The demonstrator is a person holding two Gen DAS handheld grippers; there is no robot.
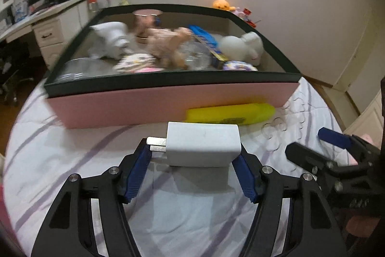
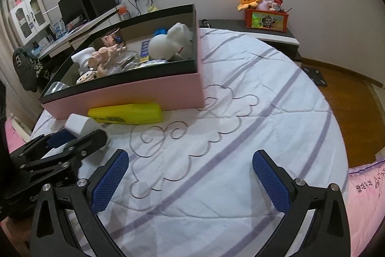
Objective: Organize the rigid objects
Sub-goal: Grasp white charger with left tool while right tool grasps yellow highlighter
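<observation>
I have the left gripper [image 1: 195,160] down over the white charger [image 1: 203,147], which lies on the bed [image 1: 72,155] just in front of the pink box [image 1: 168,102]. Its blue fingers [image 1: 136,175] are partway closed and flank the charger's two sides; the right one looks to be touching, the left sits by the metal prongs, so I can't call it a firm grip yet. The charger lies sideways, prongs to the left, which is why I come at its flat faces. The right gripper [image 2: 190,182] hangs wide open over bare quilt, holding nothing (kept clear, I'd say, so it doesn't crowd the pickup). The yellow bottle [image 2: 125,113] rests against the box wall, next to go in, I judge.
</observation>
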